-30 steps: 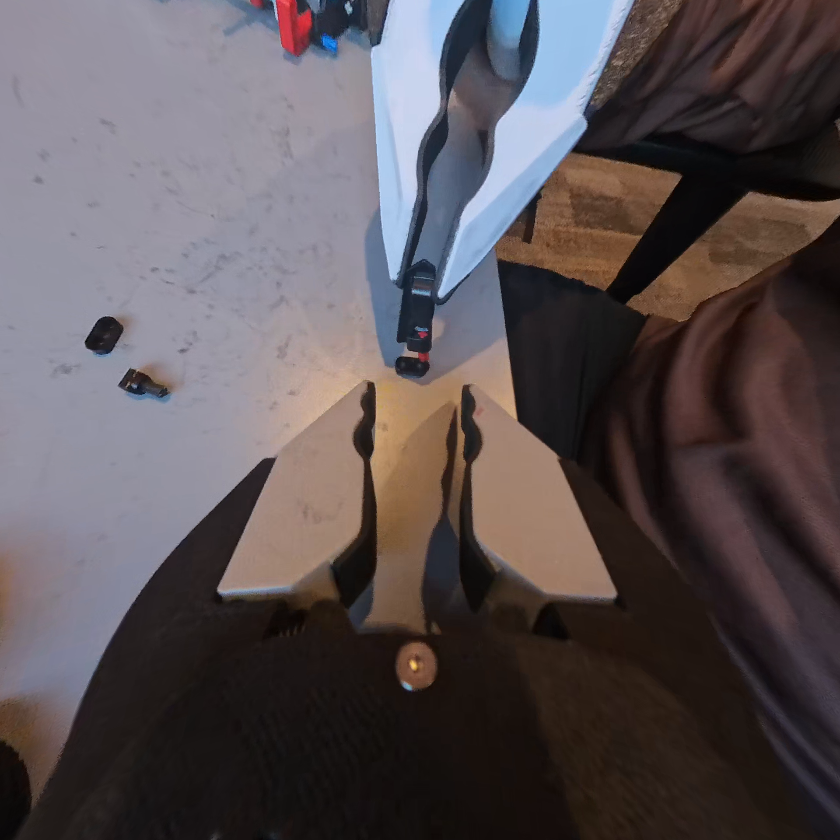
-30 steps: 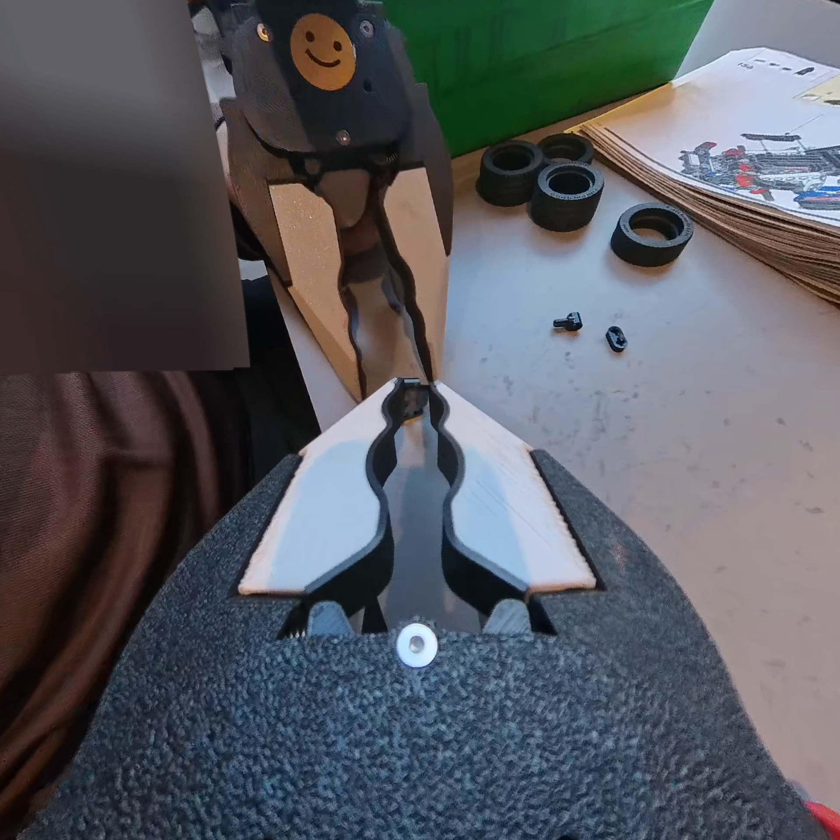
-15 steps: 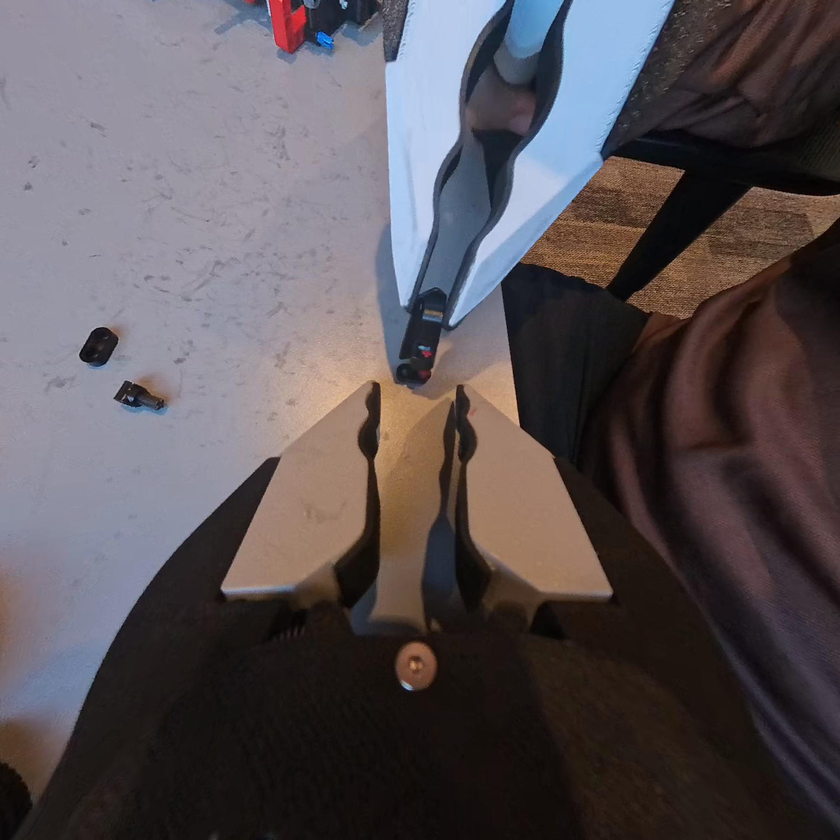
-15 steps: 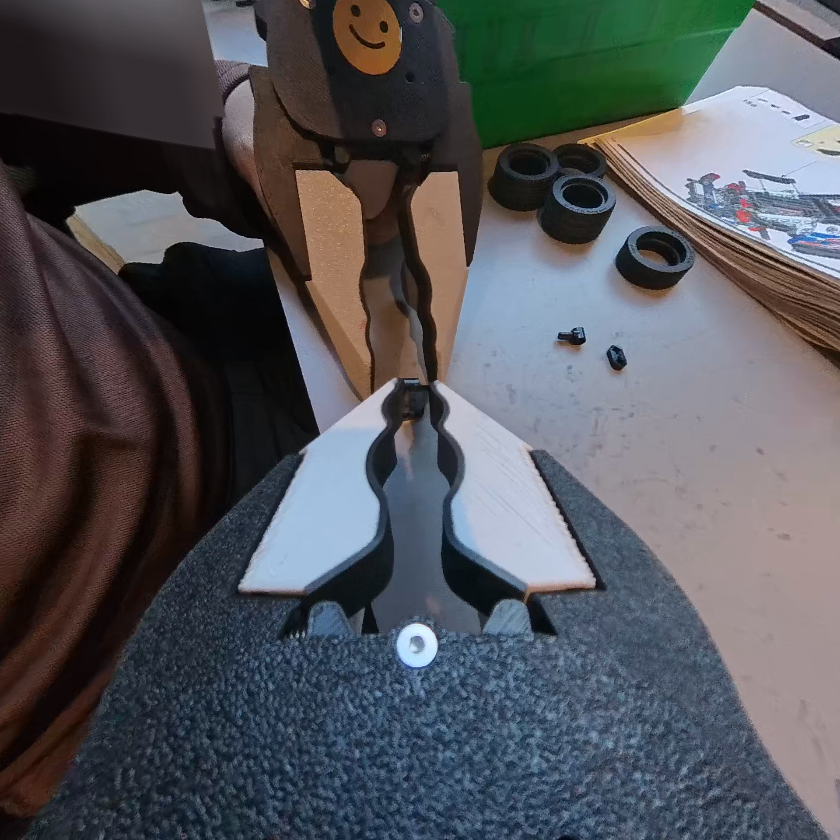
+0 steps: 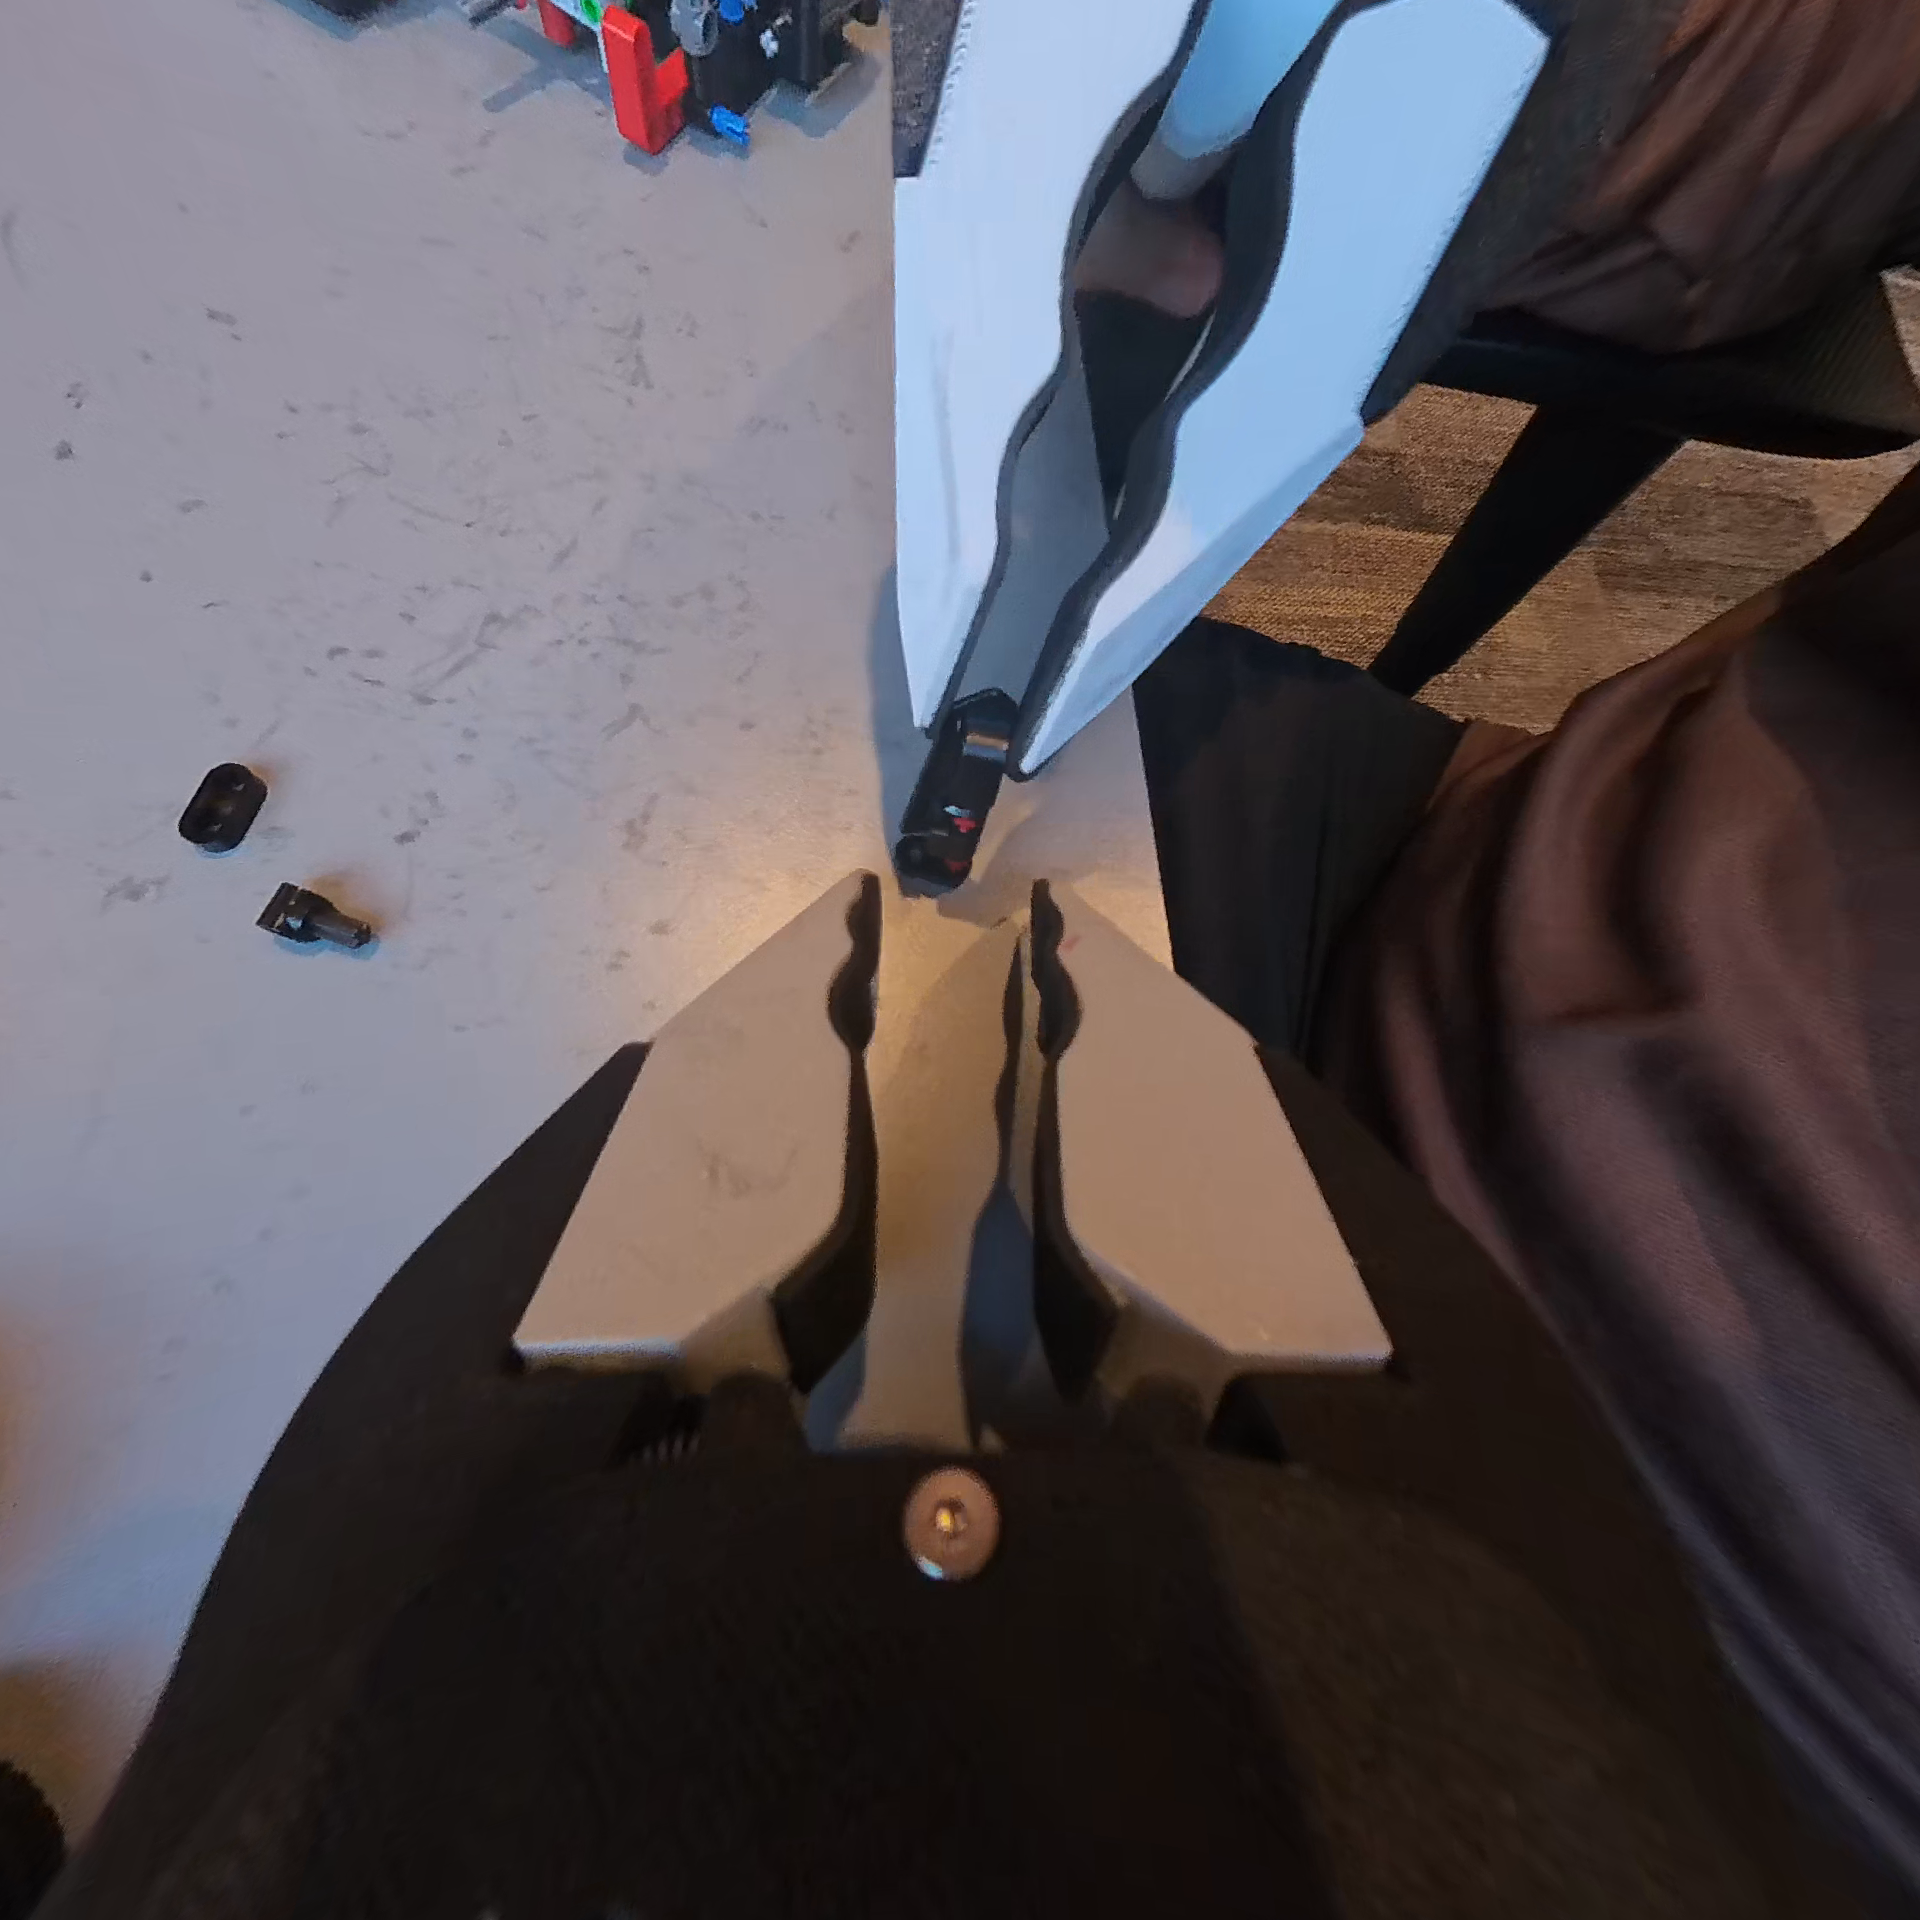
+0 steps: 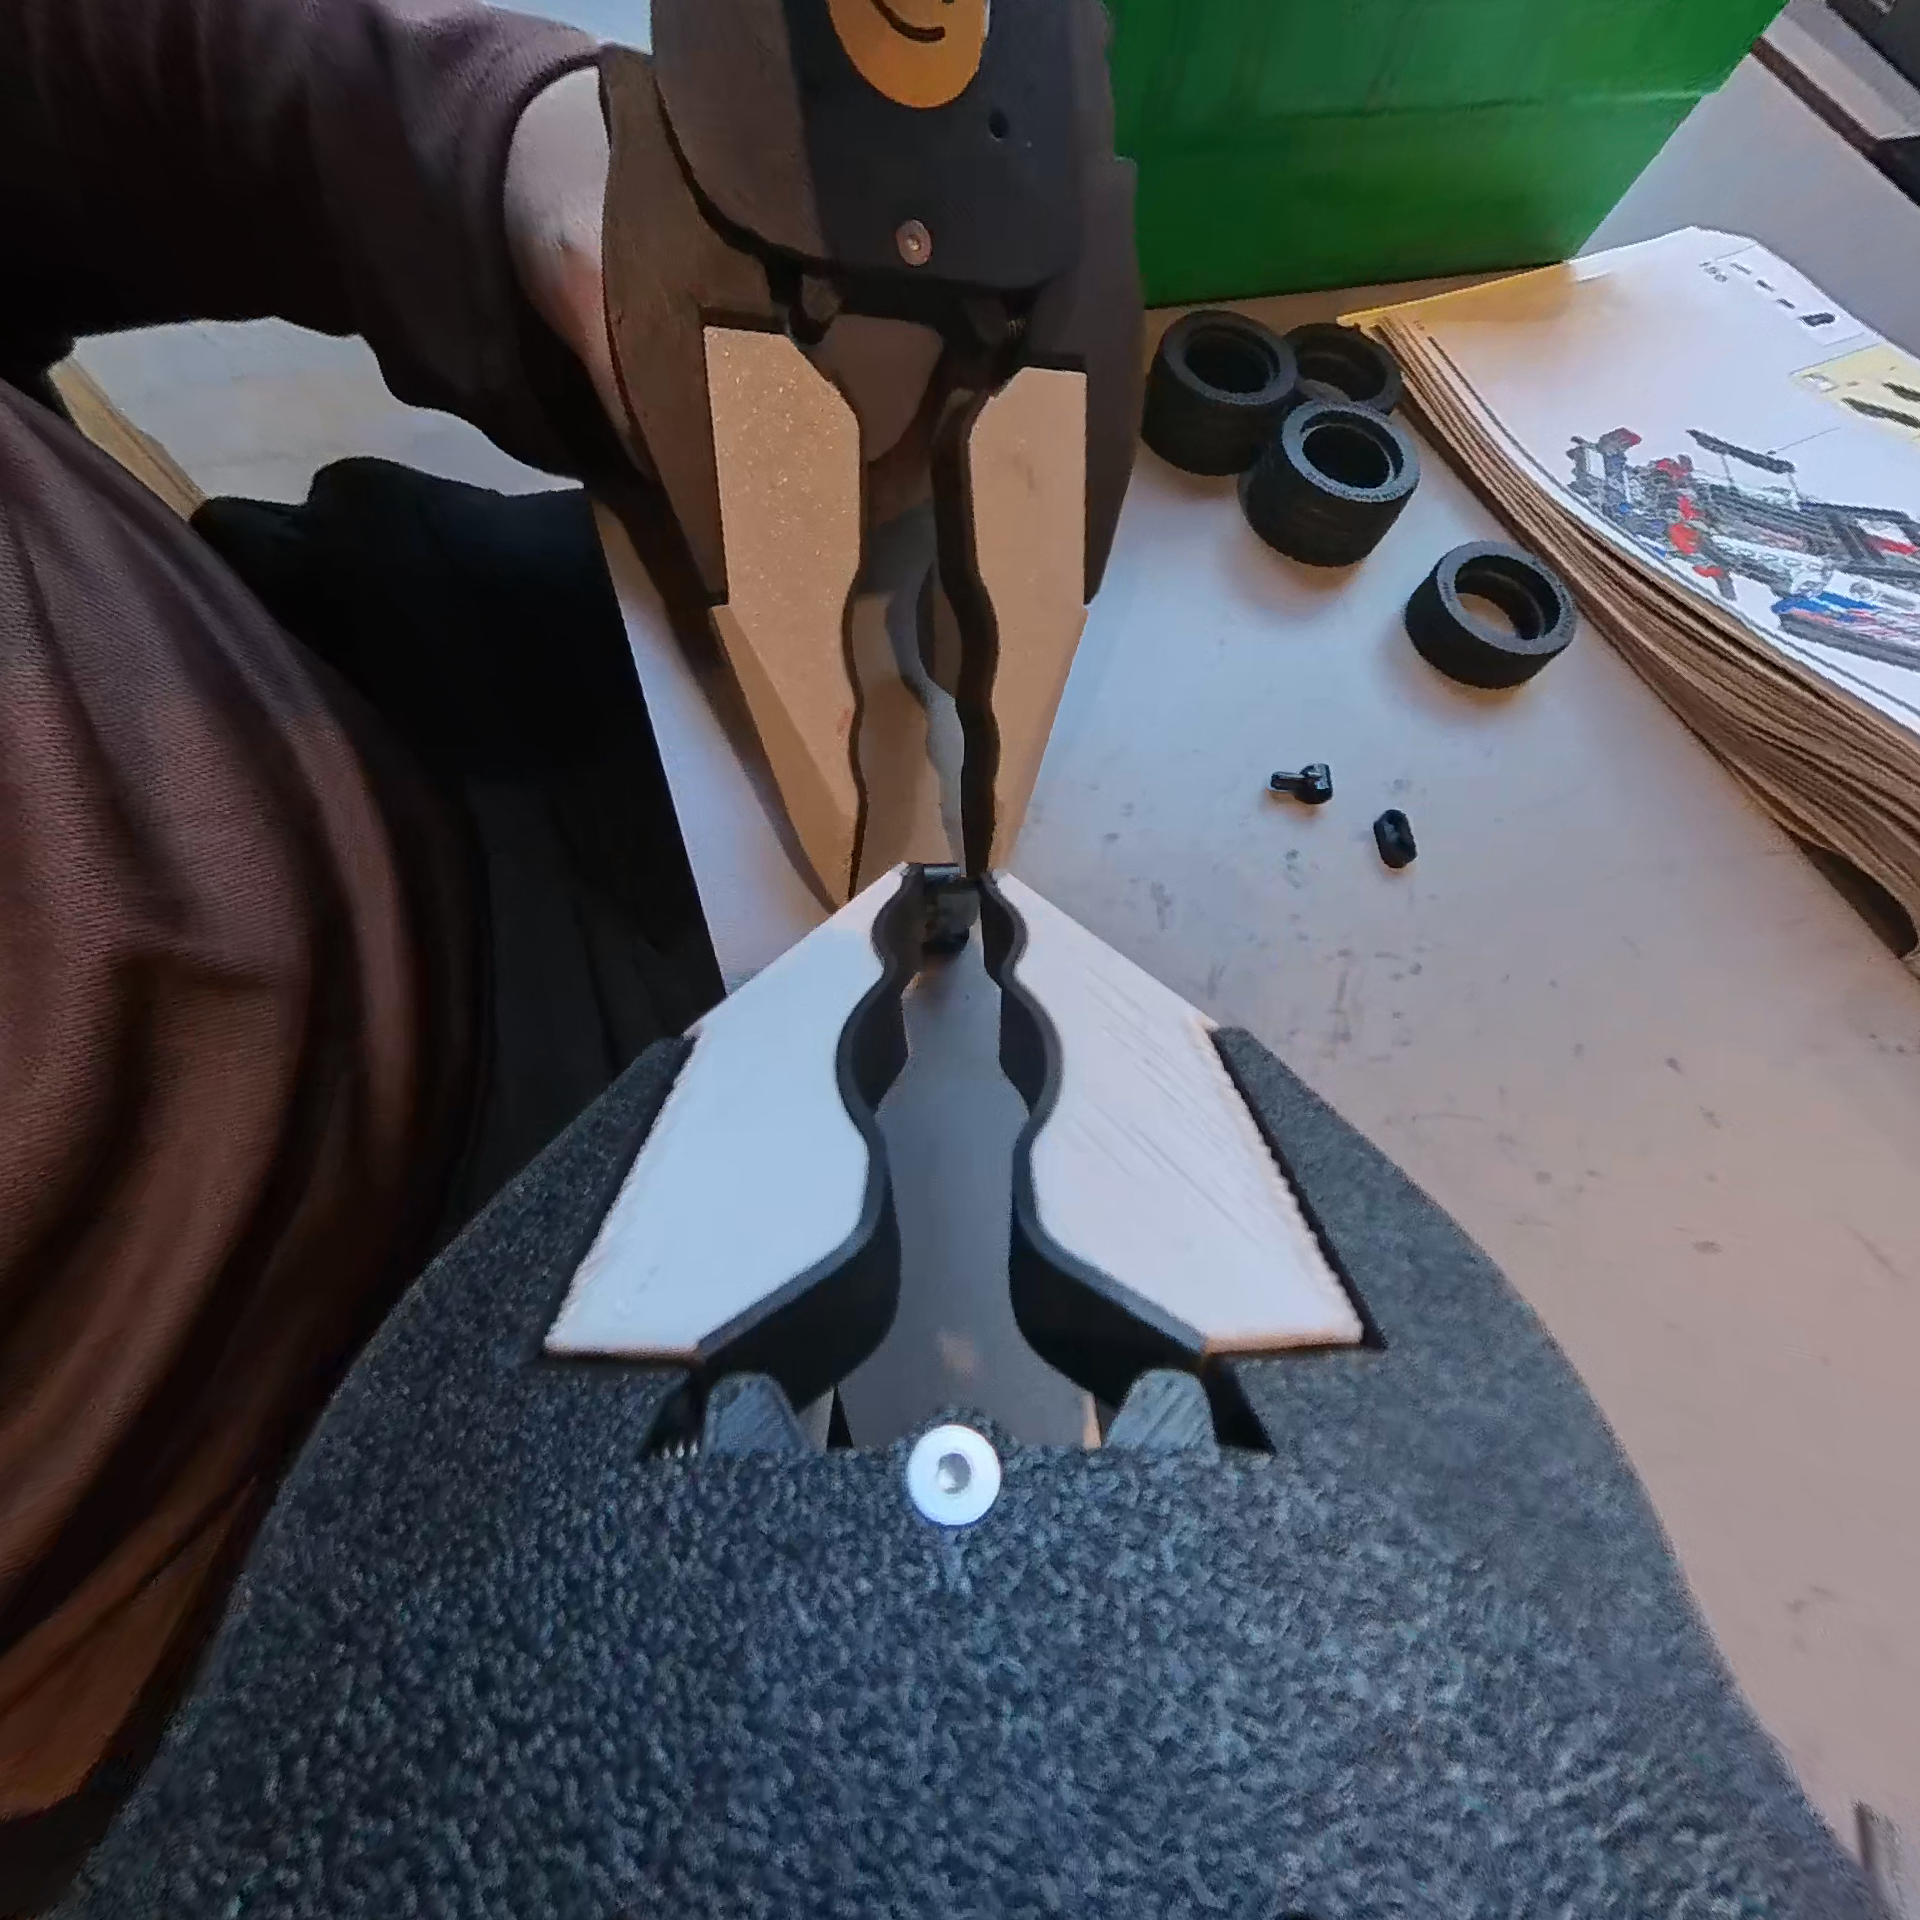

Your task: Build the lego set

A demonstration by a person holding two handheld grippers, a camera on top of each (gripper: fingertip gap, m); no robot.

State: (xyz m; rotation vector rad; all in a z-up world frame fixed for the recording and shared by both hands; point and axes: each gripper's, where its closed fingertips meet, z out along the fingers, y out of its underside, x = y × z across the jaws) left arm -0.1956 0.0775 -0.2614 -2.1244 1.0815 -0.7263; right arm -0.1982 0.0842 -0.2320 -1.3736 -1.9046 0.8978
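While R gripper (image 6: 940, 883) pinches black piece (image 5: 951, 805) — L gripper (image 5: 948, 894) spread, just short.

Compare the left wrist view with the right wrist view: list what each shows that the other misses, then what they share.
Only the left wrist view: the partly built red and black lego model at the table's far edge, and brown carpet.

Only the right wrist view: four black tyres, the instruction booklet and a green box.

Both: the table, the right gripper shut on a black lego piece, the open left gripper facing it, and two small black pieces, a link and a pin.
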